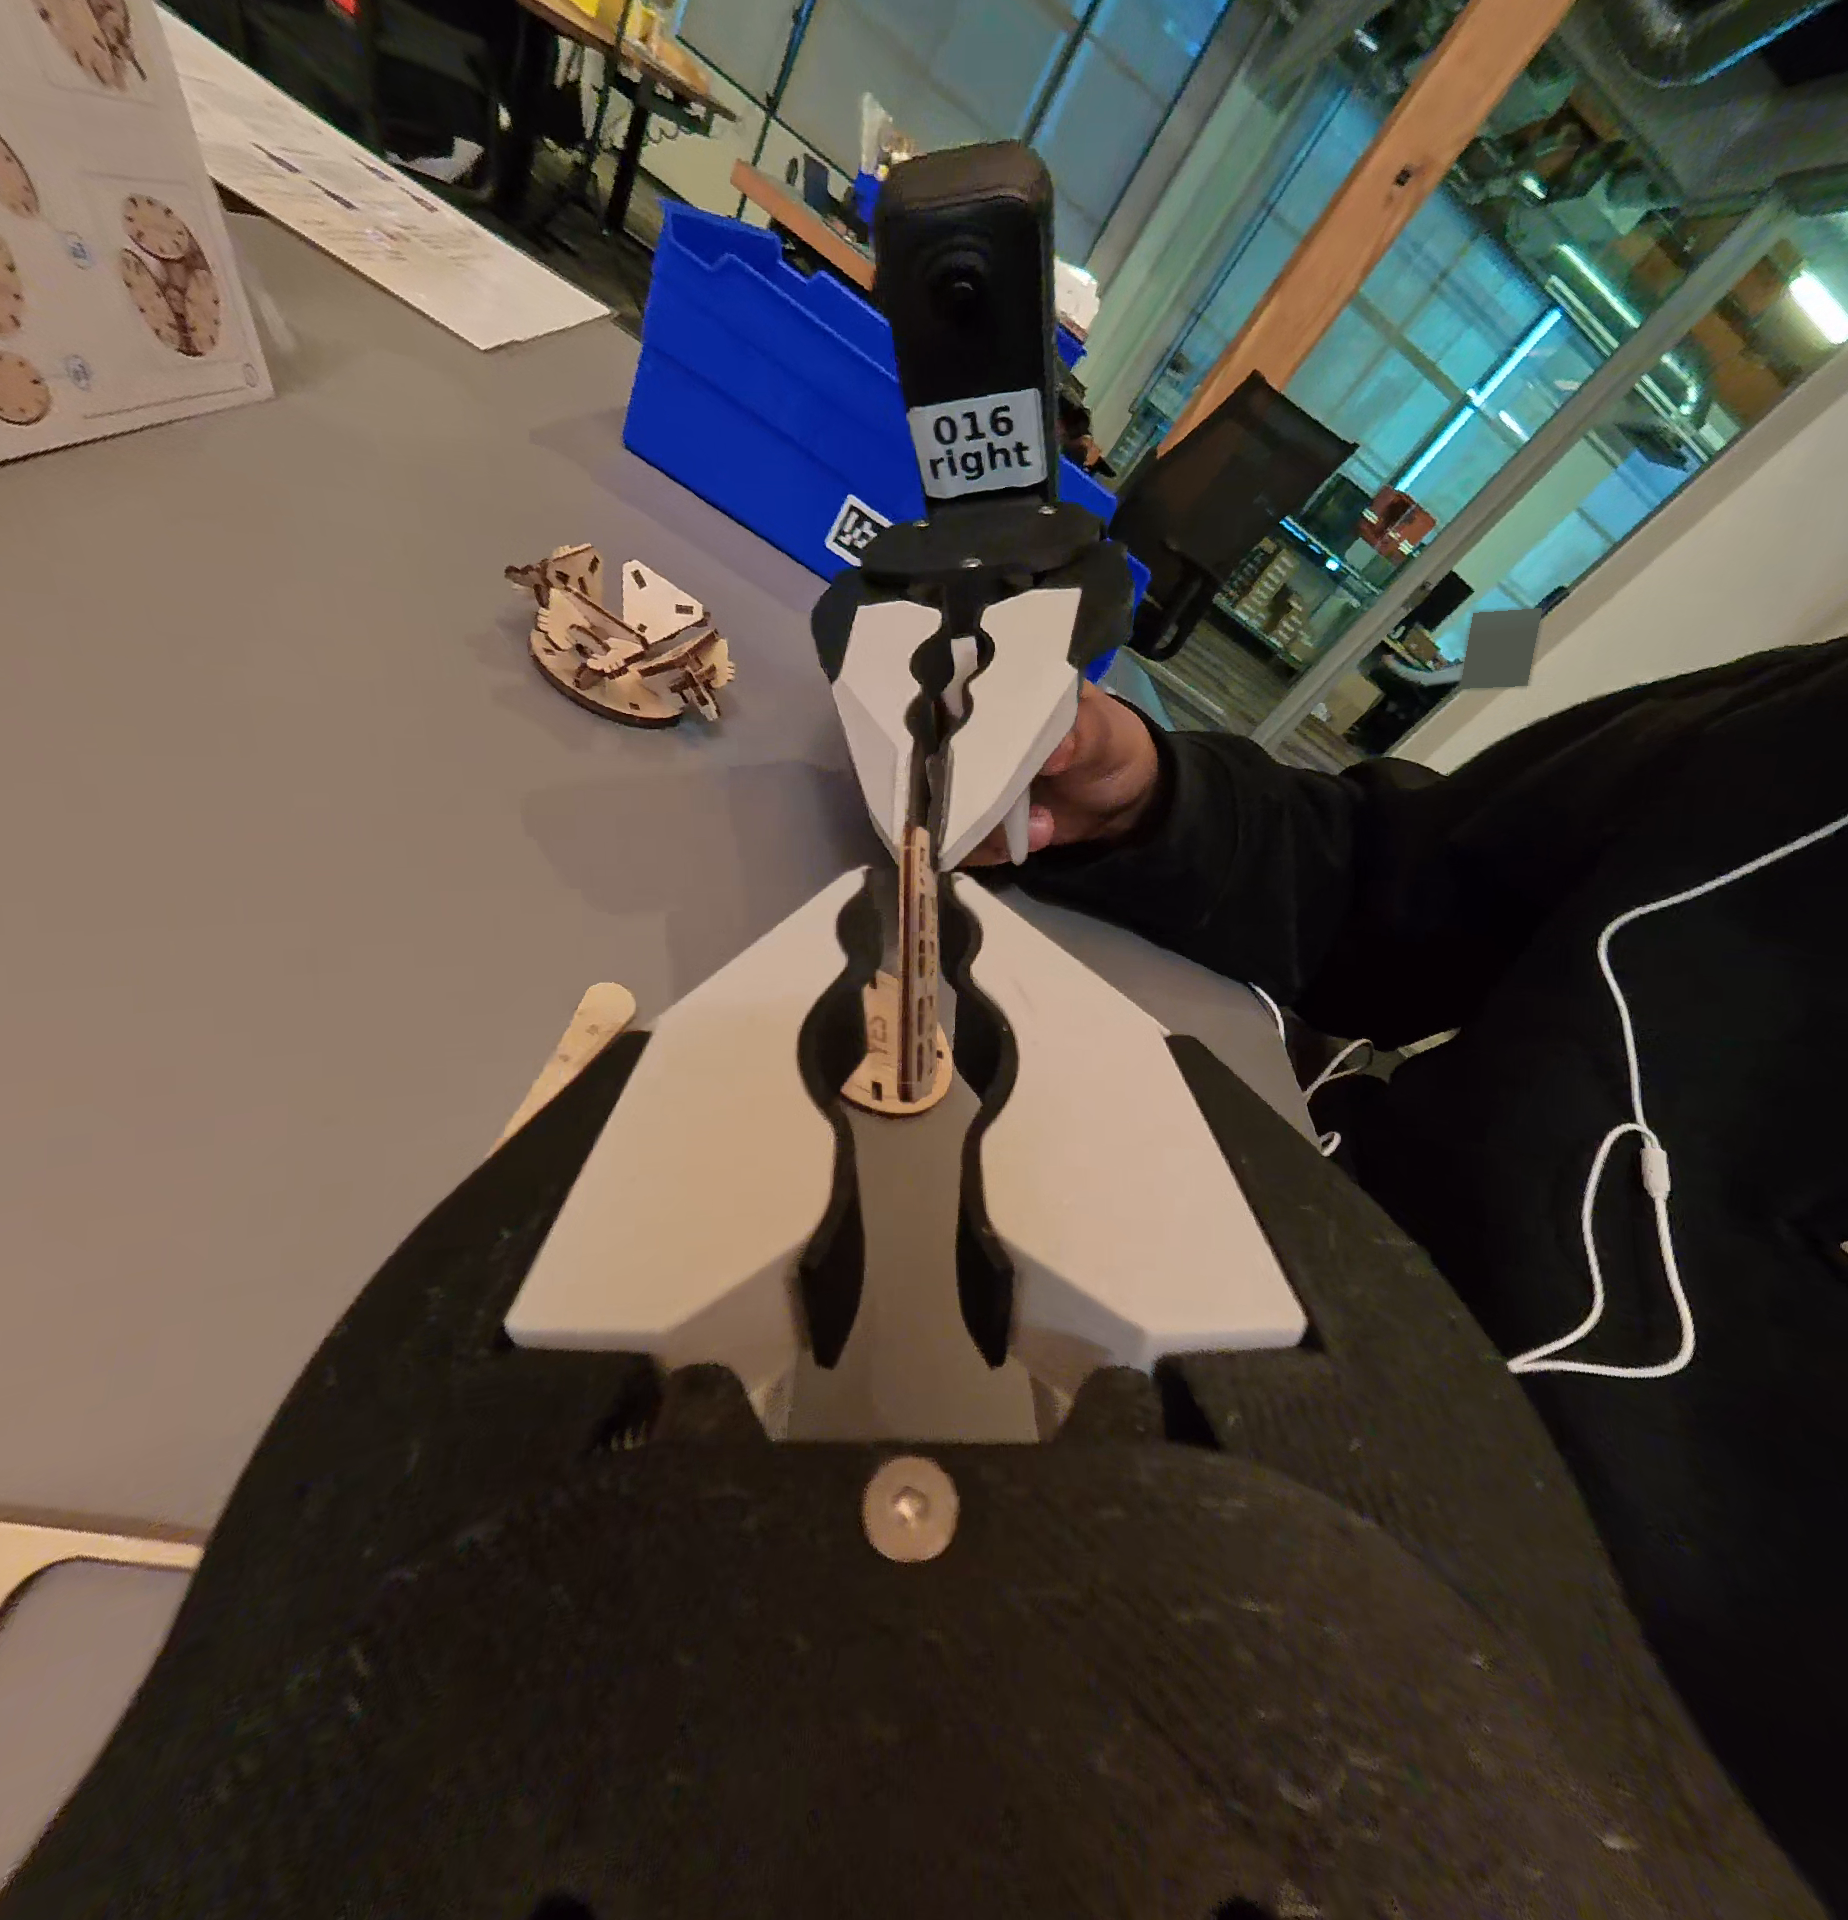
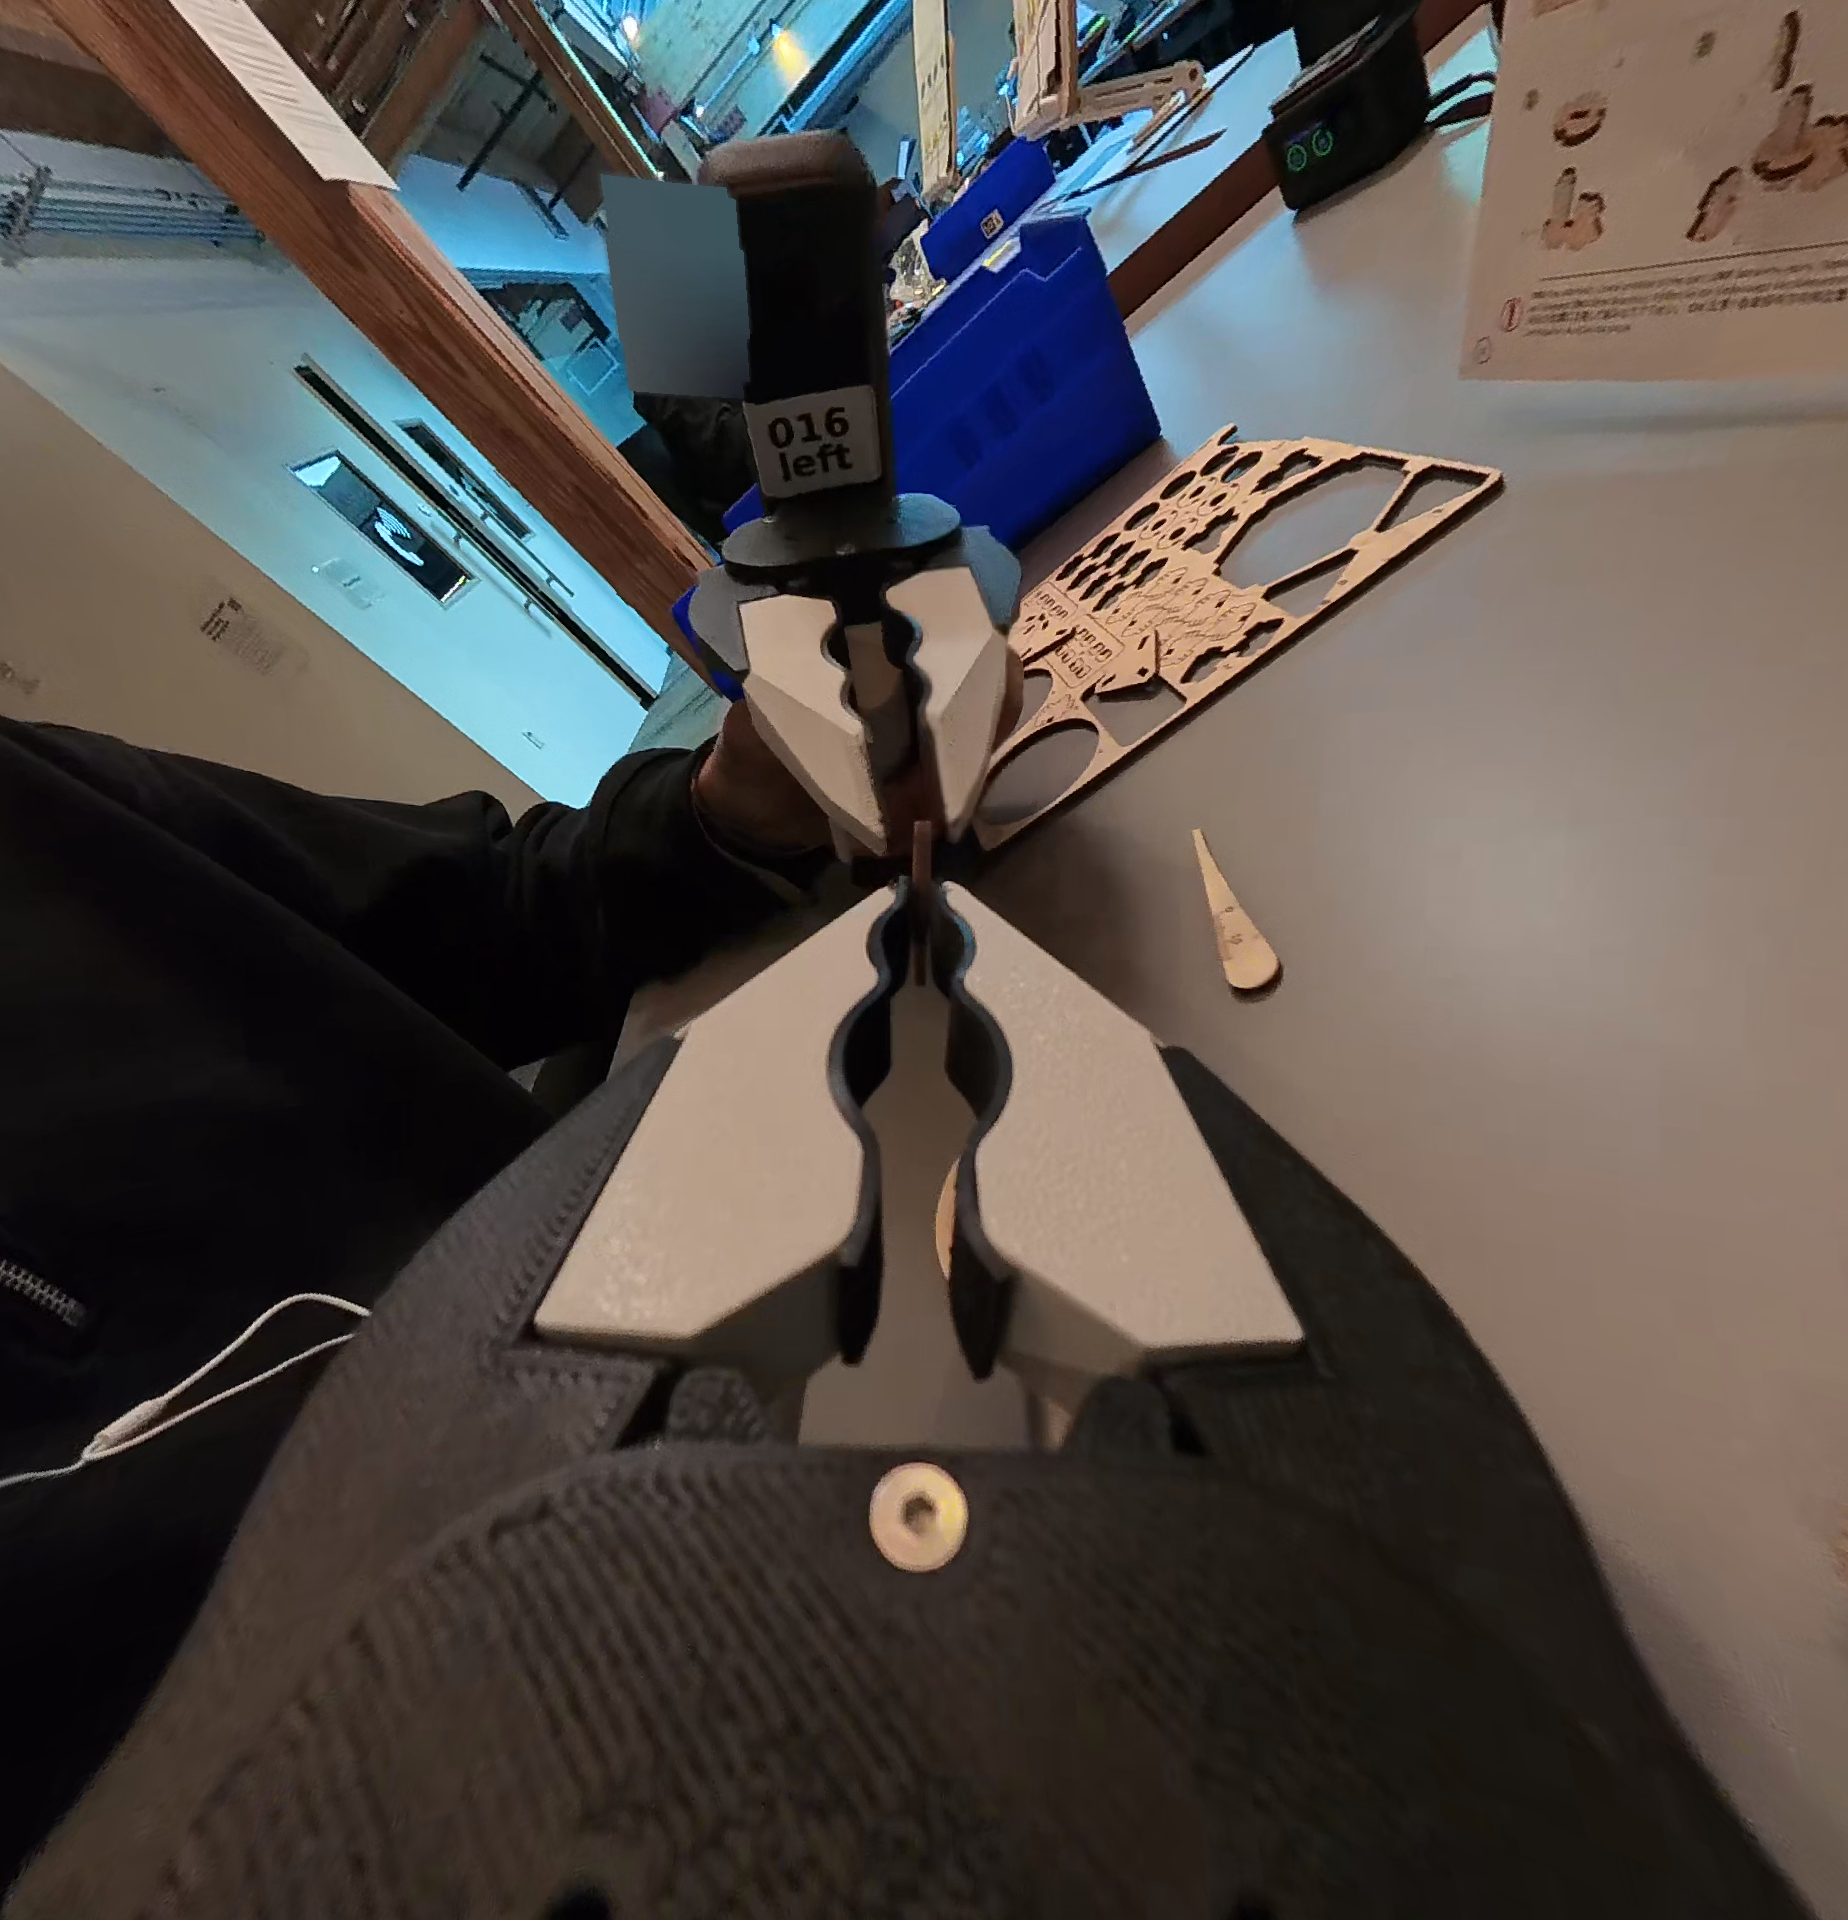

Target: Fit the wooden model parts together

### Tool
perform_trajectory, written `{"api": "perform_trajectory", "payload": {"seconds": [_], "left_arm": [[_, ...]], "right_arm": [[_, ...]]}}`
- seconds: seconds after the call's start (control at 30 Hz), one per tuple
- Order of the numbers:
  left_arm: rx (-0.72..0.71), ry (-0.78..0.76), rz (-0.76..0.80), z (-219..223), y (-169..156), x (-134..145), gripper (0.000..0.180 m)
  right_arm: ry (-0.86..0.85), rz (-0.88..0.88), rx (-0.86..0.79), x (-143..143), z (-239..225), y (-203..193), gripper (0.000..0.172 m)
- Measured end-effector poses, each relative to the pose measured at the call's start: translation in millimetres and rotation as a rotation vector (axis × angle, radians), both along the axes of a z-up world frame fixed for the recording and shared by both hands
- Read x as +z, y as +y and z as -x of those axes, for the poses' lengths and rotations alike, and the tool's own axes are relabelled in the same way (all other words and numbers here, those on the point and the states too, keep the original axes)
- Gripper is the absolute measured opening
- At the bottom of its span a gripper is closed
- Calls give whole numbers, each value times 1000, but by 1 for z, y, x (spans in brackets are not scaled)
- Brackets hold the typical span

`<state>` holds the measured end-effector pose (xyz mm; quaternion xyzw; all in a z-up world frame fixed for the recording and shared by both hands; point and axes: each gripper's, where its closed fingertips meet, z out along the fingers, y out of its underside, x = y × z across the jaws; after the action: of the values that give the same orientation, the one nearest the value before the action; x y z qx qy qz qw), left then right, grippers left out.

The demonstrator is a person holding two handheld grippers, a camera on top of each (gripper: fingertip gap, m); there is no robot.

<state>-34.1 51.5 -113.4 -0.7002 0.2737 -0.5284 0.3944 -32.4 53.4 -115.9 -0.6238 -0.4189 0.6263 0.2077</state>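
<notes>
A thin slotted wooden piece (image 1: 915,966) with a small rounded wooden part at its near end is held above the grey table (image 1: 276,831) between both grippers. In the left wrist view my left gripper (image 1: 912,883) is closed on its middle. My right gripper (image 1: 930,847) comes from the far side and pinches its far end. In the right wrist view my right gripper (image 2: 915,894) is shut on the same piece (image 2: 918,925), seen edge-on. The left gripper (image 2: 904,826) meets it tip to tip.
A partly built wooden model (image 1: 624,649), a blue bin (image 1: 754,405) and an instruction sheet (image 1: 89,229) lie beyond. A plywood sheet with cut-outs (image 2: 1242,582) and a small wooden stick (image 2: 1237,925) lie on the table. A person's black sleeve (image 1: 1419,883) is alongside. The tips of both grippers are at nearly the same place.
</notes>
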Motion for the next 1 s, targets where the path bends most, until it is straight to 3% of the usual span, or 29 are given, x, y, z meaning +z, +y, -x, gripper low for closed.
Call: {"api": "perform_trajectory", "payload": {"seconds": [0.43, 1.0], "left_arm": [[5, -19, 31, 1, 0, 0, 1], [6, -88, 89, 4, 3, 2, 0]], "right_arm": [[71, 76, -44, 8, -4, 12, 12], [20, -18, -27, 3, 2, 1, 6]]}}
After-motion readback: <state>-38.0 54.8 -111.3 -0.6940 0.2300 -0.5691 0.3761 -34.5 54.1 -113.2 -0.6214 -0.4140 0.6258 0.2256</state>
